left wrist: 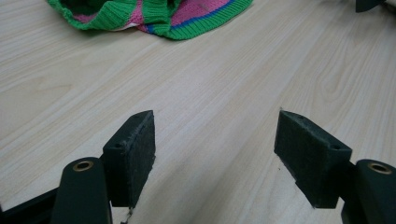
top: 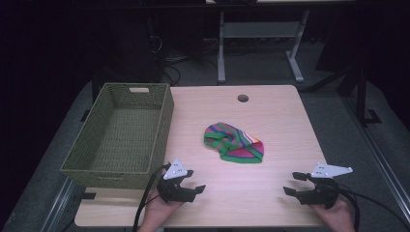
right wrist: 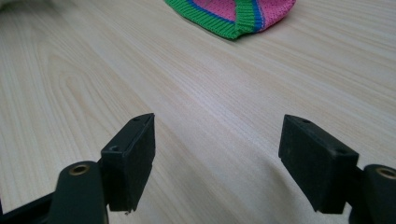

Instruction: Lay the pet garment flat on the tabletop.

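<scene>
Resting low near the front edge of the wooden table (top: 270, 106), the left gripper (top: 190, 182) and the right gripper (top: 293, 183) both had their jaws spread apart with nothing between them. The striped knitted garment (top: 235, 143) lay crumpled mid-table, well apart from both and to the right of the woven basket (top: 159, 128). A pinch on a single loose fold would probably let the rest trail and snag the basket's rim. Whether the knit was a hat or a sweater could not be told, and both gripper views cut off its far side.
</scene>
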